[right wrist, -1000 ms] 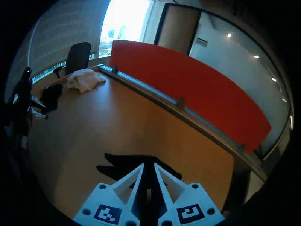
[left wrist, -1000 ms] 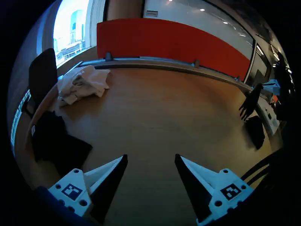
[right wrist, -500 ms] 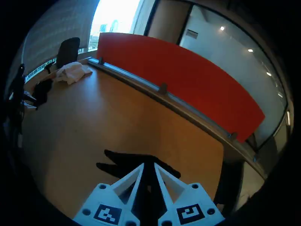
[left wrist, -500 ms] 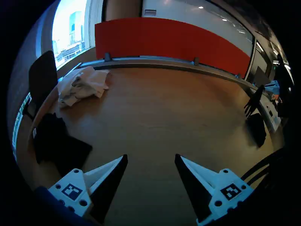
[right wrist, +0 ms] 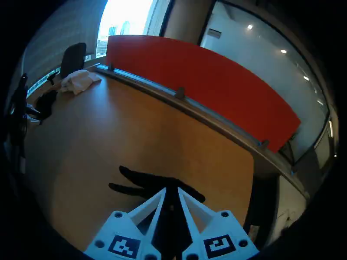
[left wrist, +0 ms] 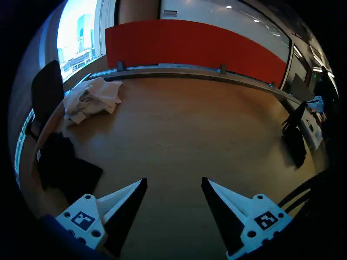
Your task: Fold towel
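A crumpled white towel pile [left wrist: 92, 97] lies at the far left of the wooden table [left wrist: 182, 125], well ahead of my left gripper [left wrist: 173, 181], which is open and holds nothing. In the right gripper view the same pile [right wrist: 79, 81] is small and far off at the upper left. My right gripper [right wrist: 171, 191] is shut, and a black cloth [right wrist: 147, 184] hangs from its fingertips over the table. In the left gripper view that black cloth [left wrist: 295, 134] dangles at the table's right end.
Another black cloth [left wrist: 60, 162] lies on the table's near left corner. A red divider panel [left wrist: 195, 43] on a grey rail runs along the far edge. A dark office chair [left wrist: 45, 93] stands behind the towel pile, by the window.
The right gripper view has swung, so the towel pile sits smaller and farther up-left. In the left gripper view the black cloth at the right has dropped lower. The left gripper has barely shifted.
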